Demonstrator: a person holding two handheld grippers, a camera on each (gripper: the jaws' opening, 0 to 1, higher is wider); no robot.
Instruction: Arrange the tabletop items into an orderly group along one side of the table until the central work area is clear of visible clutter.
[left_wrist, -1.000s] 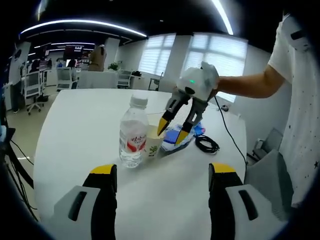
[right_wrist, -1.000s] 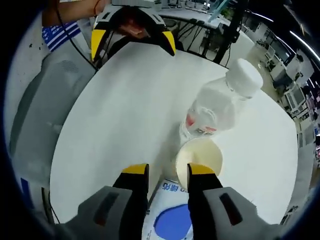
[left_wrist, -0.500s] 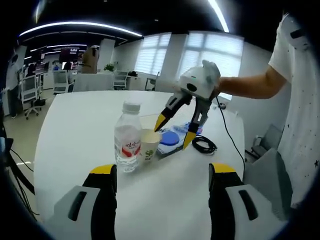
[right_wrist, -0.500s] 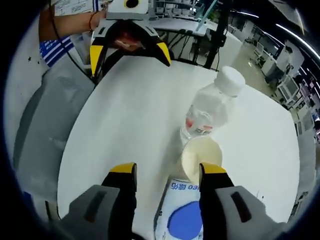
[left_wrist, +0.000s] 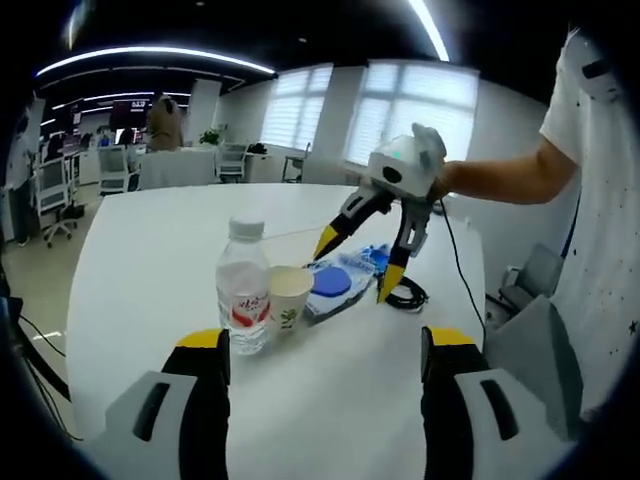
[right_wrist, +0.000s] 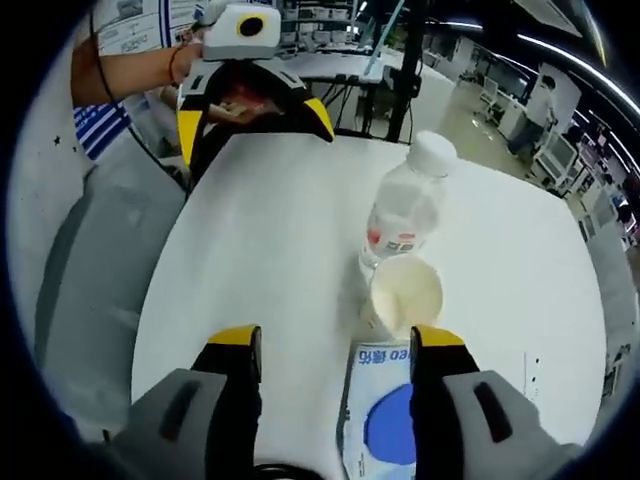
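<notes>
A clear water bottle (left_wrist: 242, 290) with a red label stands upright mid-table, and a paper cup (left_wrist: 288, 297) stands right beside it. A white and blue packet (left_wrist: 340, 283) lies flat behind the cup, next to a coiled black cable (left_wrist: 405, 295). My right gripper (left_wrist: 357, 265) hangs open just above the packet, holding nothing. My left gripper (left_wrist: 325, 345) is open and empty near the table's front edge. In the right gripper view, the right gripper (right_wrist: 335, 340) points down at the packet (right_wrist: 385, 420), with the cup (right_wrist: 405, 295) and bottle (right_wrist: 405, 215) beyond. The left gripper (right_wrist: 255, 120) faces it across the table.
The white table (left_wrist: 150, 260) has bare room to the left and in front of the items. A grey chair (left_wrist: 530, 340) stands by the table's right edge, seen also as the chair (right_wrist: 80, 280) in the right gripper view. A person's arm (left_wrist: 500, 175) holds the right gripper.
My right gripper has opened wider and risen back from the cup to above the packet. The left gripper has drawn back a little; the items have not moved.
</notes>
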